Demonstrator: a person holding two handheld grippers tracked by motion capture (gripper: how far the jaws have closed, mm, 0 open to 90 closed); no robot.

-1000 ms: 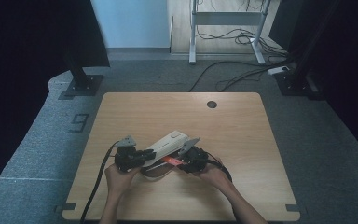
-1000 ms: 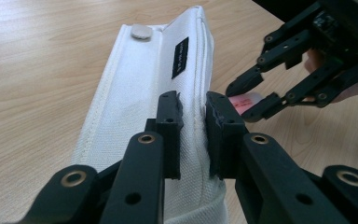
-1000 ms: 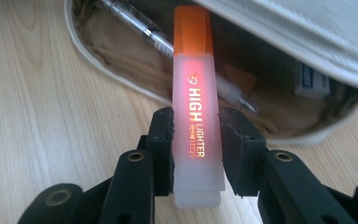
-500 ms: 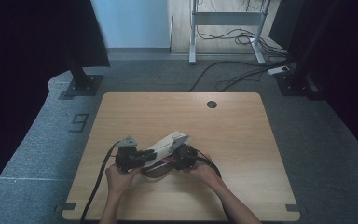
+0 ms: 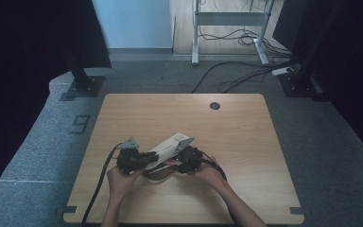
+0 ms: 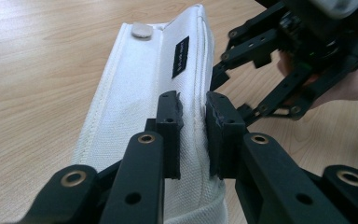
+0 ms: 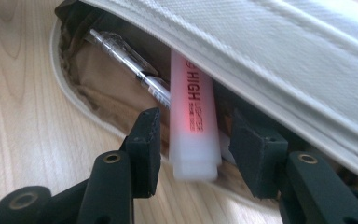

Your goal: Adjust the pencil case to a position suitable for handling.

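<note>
Pencil case (image 5: 170, 147), white fabric with a brown lining, lies near the front middle of the wooden table (image 5: 264, 142), with both hands around it. On the left side, the left gripper (image 6: 193, 135) has its jaws pressed together on the upper edge of the case, pinching the seam and lifting that flap so the mouth is open. To the right of it, in the right gripper view, a pink highlighter (image 7: 192, 121) sticks halfway out of the opening, and a clear pen (image 7: 130, 65) lies deeper inside, beside it. The right gripper (image 7: 193, 151) has its jaws on either side of the highlighter's end; they have just been opening, and now a gap shows on both sides, so the pads do not press on it. I judge the step in hand is putting the highlighter into the case, with the release just done, though it could perhaps also be the approach for taking it out. The next move calls for a gentle push on the end of the highlighter, while the left gripper keeps the flap up. How deep the case goes is hidden under the flap, and in the high view the hands cover the opening, so the contents there are hard to make out.
</note>
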